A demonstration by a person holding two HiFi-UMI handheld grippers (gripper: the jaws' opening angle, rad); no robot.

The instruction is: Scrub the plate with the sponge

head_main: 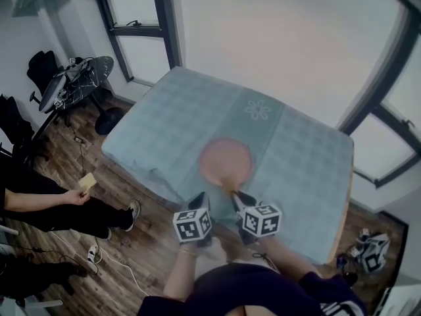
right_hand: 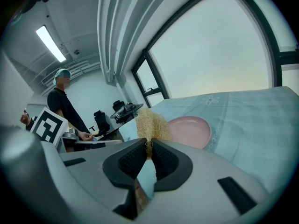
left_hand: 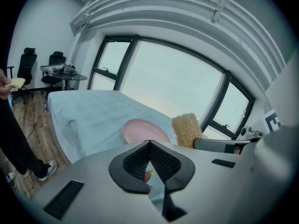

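Note:
A round pink plate (head_main: 225, 160) lies on the pale blue tablecloth (head_main: 184, 110) near the table's front edge, also seen as the plate (left_hand: 142, 130) and the plate (right_hand: 190, 129). My right gripper (right_hand: 149, 146) is shut on a tan loofah sponge (right_hand: 150, 125), held in the air just short of the plate's near rim; the sponge (head_main: 228, 187) and sponge (left_hand: 187, 129) show in the other views. My left gripper (left_hand: 149, 143) is shut with nothing between its jaws, hovering left of the right gripper (head_main: 238, 198) off the table's front edge; in the head view the left gripper (head_main: 200, 201) sits beside it.
A flower print (head_main: 258, 108) marks the cloth behind the plate. A person (right_hand: 65, 104) stands at the left on the wood floor, a hand (head_main: 77, 195) holding a yellow sponge. Office chairs and a small round table (head_main: 79, 78) stand by the windows.

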